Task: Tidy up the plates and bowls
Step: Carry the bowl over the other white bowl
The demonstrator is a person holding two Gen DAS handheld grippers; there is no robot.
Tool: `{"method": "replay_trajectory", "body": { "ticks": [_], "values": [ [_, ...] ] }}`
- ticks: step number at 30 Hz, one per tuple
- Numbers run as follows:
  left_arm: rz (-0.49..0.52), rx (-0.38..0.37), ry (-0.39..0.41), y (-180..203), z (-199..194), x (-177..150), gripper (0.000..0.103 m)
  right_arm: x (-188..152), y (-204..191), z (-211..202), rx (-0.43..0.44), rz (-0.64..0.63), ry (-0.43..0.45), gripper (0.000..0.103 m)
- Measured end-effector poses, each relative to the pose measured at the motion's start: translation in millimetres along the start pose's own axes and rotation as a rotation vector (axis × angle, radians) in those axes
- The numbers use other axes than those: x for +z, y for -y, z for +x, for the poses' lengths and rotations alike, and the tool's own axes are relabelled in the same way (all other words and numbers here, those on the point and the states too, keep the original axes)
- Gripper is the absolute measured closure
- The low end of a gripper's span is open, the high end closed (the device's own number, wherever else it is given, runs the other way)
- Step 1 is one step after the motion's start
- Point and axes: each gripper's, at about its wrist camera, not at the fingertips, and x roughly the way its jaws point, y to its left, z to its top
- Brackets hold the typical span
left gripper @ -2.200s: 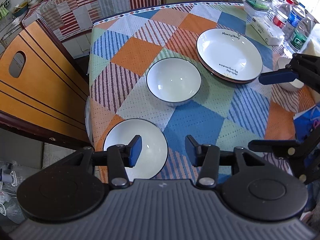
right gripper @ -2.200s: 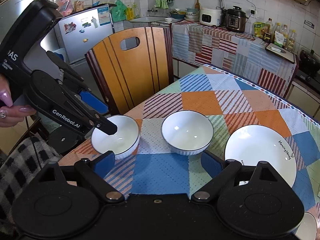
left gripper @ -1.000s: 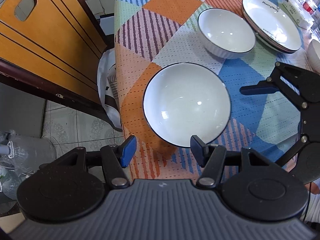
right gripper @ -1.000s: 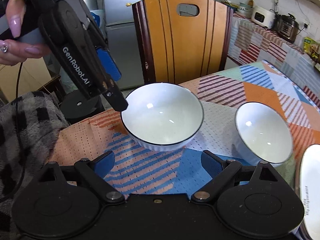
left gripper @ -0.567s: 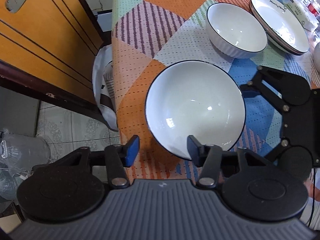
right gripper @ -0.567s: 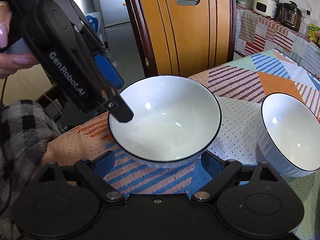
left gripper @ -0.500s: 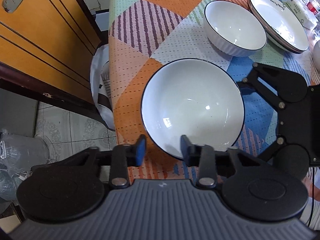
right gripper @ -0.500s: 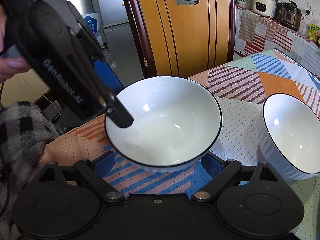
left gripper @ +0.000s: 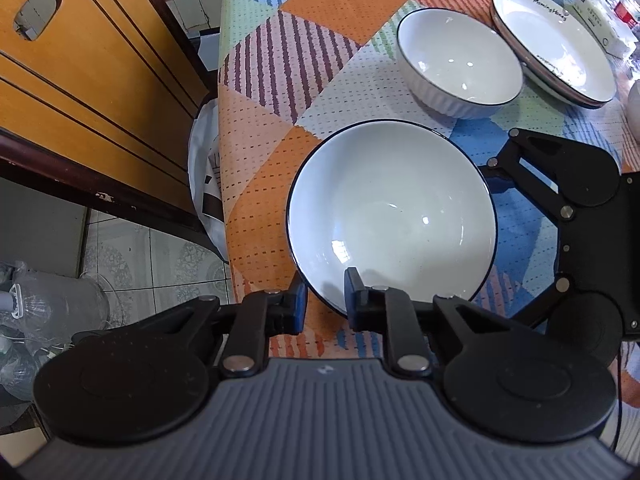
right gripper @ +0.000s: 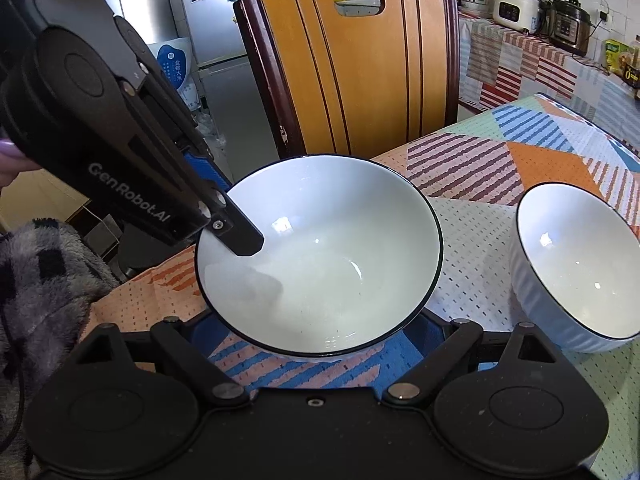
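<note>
While the left gripper [left gripper: 325,296] is closing on the near rim of the closest bowl [left gripper: 392,208], its jaws are narrow now, 1 blue pad outside the wall and 1 inside, and from the right wrist view the inner finger sits right on the white surface, so I'd call it a pinch that's just about set. That bowl sits at the table's near corner on the patchwork tablecloth [left gripper: 332,4], with the wooden chair [right gripper: 348,76] just past the edge. The right gripper [right gripper: 320,332] is wide open, its fingertips mostly hidden under the bowl's other side, and I can't see the pads touching anything, so it looks like a standby or a support. Further along there's a 2nd bowl [left gripper: 460,60], and past it, touching or nearly so, the stacked plates [left gripper: 556,40]. My guess is the step in hand is grabbing bowl 1 to nest it into bowl 2. Next move probably calls for a firm rim grip, a level lift clear of the cloth, then carrying it over and lowering it centered so the rims don't clack. A 1-sided rim pinch on glazed ceramic could let it tip or slip.
</note>
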Motion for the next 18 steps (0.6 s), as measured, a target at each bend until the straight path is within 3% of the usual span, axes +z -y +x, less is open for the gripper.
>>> {"method": "replay_trajectory", "body": {
  "ticks": [7, 18],
  "values": [
    [0.030, -0.025, 0.013, 16.3, -38.3, 14.5, 0.085, 11.7, 0.2, -41.6, -0.022, 0.038, 0.006, 0.009],
    [0.077, -0.029, 0.112, 56.0, -81.4, 56.1, 0.085, 22.4, 21.4, -104.0, -0.136, 0.059, 0.068, 0.009]
  ]
}}
